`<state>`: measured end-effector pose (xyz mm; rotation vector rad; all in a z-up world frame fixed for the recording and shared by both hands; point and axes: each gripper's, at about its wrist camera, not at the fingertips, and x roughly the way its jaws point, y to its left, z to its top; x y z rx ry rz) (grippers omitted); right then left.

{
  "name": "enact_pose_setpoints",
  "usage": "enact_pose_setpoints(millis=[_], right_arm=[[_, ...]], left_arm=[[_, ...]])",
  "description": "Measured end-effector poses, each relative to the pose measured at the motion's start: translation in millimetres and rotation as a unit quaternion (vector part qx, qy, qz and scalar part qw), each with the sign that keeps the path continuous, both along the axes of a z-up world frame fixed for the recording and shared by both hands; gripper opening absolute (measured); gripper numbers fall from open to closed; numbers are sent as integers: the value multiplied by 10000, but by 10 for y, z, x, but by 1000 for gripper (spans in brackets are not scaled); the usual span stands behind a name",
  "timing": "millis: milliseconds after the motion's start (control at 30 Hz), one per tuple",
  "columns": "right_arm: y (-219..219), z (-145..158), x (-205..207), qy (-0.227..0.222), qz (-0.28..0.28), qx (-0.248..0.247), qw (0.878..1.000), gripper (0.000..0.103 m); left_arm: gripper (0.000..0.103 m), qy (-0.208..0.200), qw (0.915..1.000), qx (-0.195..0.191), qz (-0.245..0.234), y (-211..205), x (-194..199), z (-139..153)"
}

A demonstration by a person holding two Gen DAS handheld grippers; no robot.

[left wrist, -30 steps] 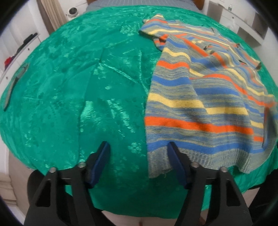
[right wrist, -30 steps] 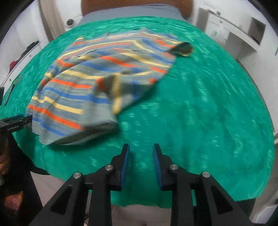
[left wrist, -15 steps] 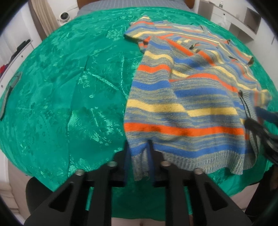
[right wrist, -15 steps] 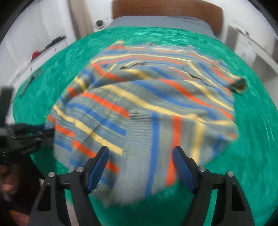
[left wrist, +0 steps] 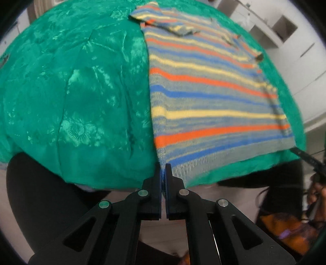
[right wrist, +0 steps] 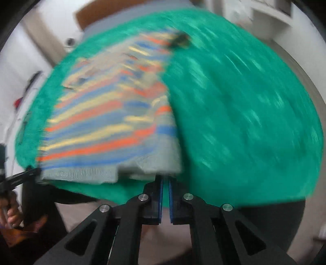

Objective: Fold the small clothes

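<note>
A knitted sweater point(left wrist: 214, 102) with orange, blue and yellow stripes lies spread on a green bedspread point(left wrist: 81, 91). My left gripper point(left wrist: 163, 169) is shut on the near left corner of its grey hem, at the bed's front edge. In the blurred right wrist view, my right gripper point(right wrist: 165, 179) is shut on the hem's near right corner of the sweater point(right wrist: 112, 126). The hem runs taut between the two grippers. The right gripper's tip point(left wrist: 303, 156) shows at the hem's far end, and the left gripper point(right wrist: 26, 174) shows likewise. One sleeve point(left wrist: 163, 22) lies folded across the top.
The green bedspread point(right wrist: 244, 122) stretches wide to the sweater's right. White shelves point(left wrist: 285, 30) stand along the right wall and a brown headboard point(right wrist: 122, 12) at the far end. A person's dark trousers point(left wrist: 40, 193) are close to the bed's front edge, with a hand point(right wrist: 12, 212) on the left gripper's handle.
Both grippers went from open to shut on the hem's two near corners. The right gripper swung over the sweater to its right corner. The rumpled right side now lies pulled flat.
</note>
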<state>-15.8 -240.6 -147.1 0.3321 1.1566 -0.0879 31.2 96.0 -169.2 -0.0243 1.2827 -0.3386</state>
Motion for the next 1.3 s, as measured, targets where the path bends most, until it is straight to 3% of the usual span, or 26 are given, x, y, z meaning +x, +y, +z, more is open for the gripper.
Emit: enact_pose_setpoints(millis=[67, 100, 167, 200, 233, 300, 400, 500, 633, 733, 933, 1100, 1133, 1167, 1233, 1267, 1300], right_arm=[[-156, -96, -43, 134, -236, 103, 9996, 10], [-197, -89, -56, 94, -281, 191, 9994, 17], [-238, -10, -57, -140, -282, 357, 9989, 40], [-258, 34, -39, -279, -259, 468, 9982, 57], [-282, 74, -23, -454, -239, 609, 9968, 66], [-357, 77, 76, -564, -245, 660, 9959, 66], [-450, -150, 253, -240, -126, 708, 9971, 62], [-356, -363, 389, 122, 412, 1030, 9938, 6], [-197, -166, 182, 240, 542, 1051, 9927, 5], [-96, -101, -22, 352, 448, 995, 9934, 5], [-106, -644, 145, 721, -23, 697, 9950, 5], [-42, -670, 246, 790, 12, 550, 9954, 6], [-23, -650, 249, 786, 46, 559, 9953, 11], [-25, -609, 239, 795, 70, 581, 9951, 16], [-76, -463, 133, 882, 145, 489, 9948, 42], [-111, -328, 101, 842, 195, 359, 9956, 45], [-154, -182, 79, 758, 236, 188, 9967, 46]], left_arm=[[1, 97, 9999, -31, 86, -4, 25, -45], [1, 117, 9998, -50, 118, -5, 41, -47], [1, 96, 9999, 28, 135, -2, 81, -42], [1, 92, 9998, 63, 146, -5, 95, -44], [1, 88, 9998, 84, 158, 3, 116, -47], [1, 60, 9996, 143, 221, 41, 141, -47], [1, 31, 9991, 221, 362, 87, 178, -56], [0, 47, 9987, 285, 417, 156, 160, -57], [0, -133, 9980, 515, 335, 201, 52, 59], [0, -110, 9962, 815, 270, 114, 100, -29], [0, 52, 9900, 1397, 168, -75, 269, -430], [3, -99, 9844, 1756, 66, -234, 269, -487], [5, -151, 9828, 1843, 33, -267, 254, -472], [9, -188, 9824, 1858, 25, -278, 230, -433], [36, -297, 9818, 1874, 51, -271, 177, -315], [52, -482, 9812, 1865, 91, -243, 130, -201], [59, -642, 9806, 1847, 133, -202, 90, -111]])
